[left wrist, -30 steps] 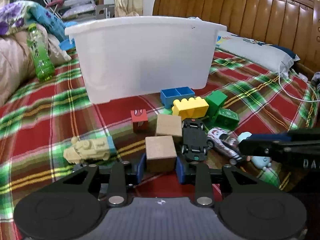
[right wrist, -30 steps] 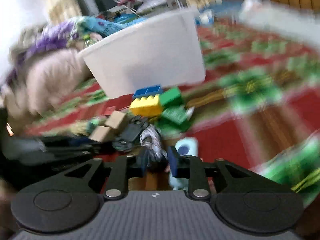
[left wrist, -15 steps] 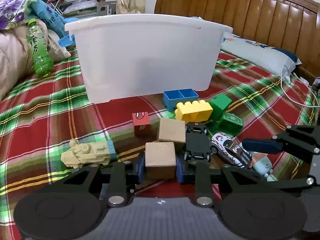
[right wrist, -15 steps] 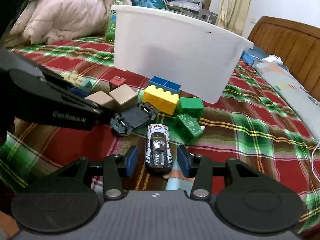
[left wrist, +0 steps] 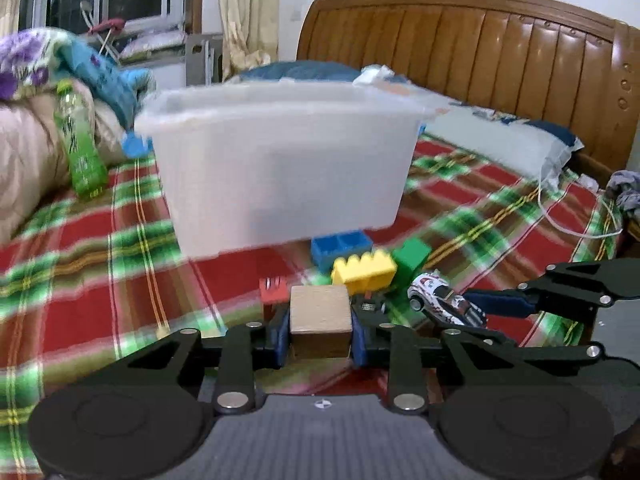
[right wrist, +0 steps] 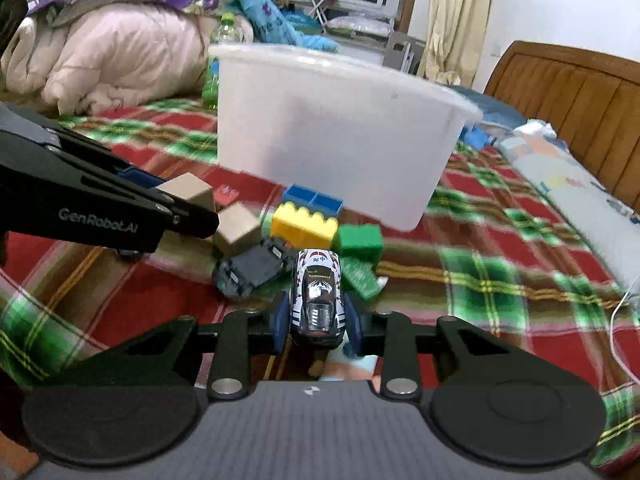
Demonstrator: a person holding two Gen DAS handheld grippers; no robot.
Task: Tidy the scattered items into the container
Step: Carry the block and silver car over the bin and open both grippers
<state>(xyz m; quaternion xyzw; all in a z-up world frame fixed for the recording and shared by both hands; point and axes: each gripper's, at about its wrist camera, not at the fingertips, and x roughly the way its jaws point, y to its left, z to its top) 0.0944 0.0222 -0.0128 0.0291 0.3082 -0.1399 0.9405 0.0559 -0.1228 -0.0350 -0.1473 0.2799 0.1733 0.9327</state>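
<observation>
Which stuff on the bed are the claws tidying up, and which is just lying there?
For the job:
wooden block
white toy car
yellow brick
green brick
white tub

Just lying about:
green bottle
pink quilt
pillow

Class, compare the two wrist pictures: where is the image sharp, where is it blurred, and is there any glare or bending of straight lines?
Left wrist view: white tub and plaid bedspread smeared, wooden block sharp, glare on the curved-looking headboard. Right wrist view: toy car crisp, bedspread blurred at the right.
</observation>
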